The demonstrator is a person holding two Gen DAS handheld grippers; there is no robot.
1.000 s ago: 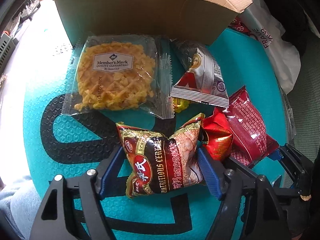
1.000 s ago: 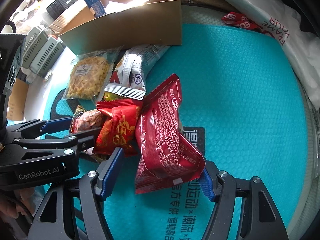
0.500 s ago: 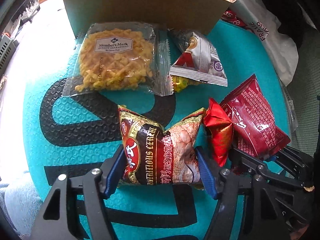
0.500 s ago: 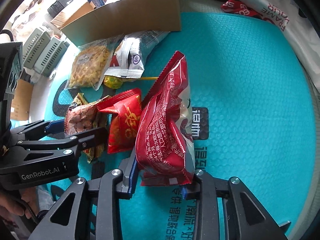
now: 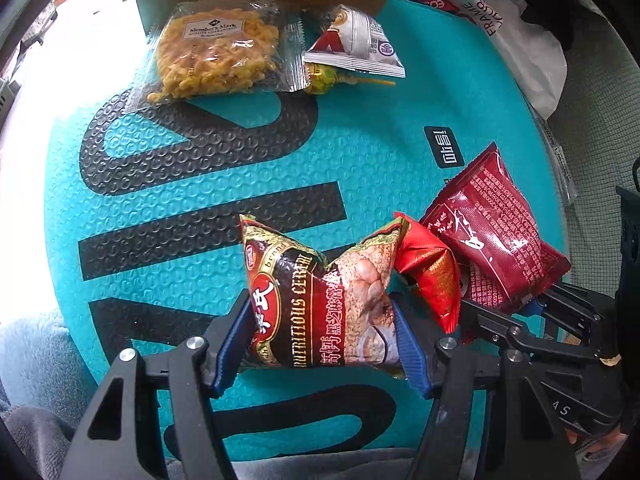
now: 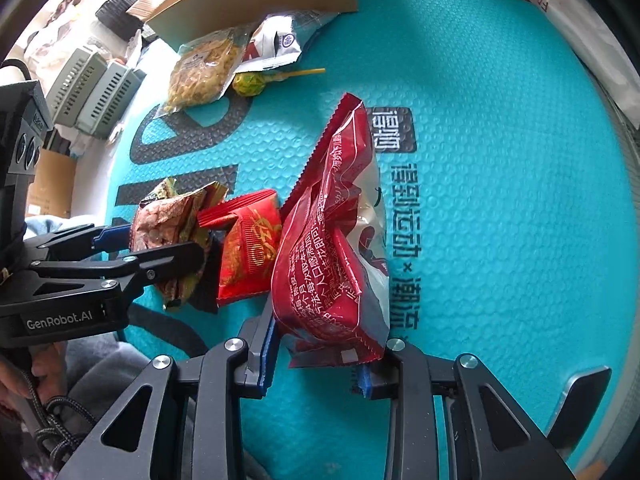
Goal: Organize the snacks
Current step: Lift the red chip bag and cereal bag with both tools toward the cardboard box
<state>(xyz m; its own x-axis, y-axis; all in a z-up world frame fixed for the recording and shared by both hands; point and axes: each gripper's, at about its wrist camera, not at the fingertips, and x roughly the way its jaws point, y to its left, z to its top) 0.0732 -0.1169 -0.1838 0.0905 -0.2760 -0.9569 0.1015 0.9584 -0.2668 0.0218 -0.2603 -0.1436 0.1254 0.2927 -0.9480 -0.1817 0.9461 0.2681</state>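
A textured teal foam mat (image 6: 500,208) with black lettering is spread below; grey slatted crates (image 6: 94,90) are seen far left in bright daylight.

Bright daylight pouring in from upper left, blown-out white there, glare on wrappers, fisheye bending, dark corners, centre sharp

Your left gripper (image 5: 324,340) had a black frame with triangular cut-outs, silver screw heads at the joints, and two blue ribbed pads (image 5: 230,344) on the fingers. Your right gripper (image 6: 320,364) was built the same way, black with blue pads and round silver screws. On the side of the left gripper's body there was white lettering, "GenRobot.AI". A dark braided cord (image 6: 52,424) hung near your hand (image 6: 24,372). You wore grey clothing.
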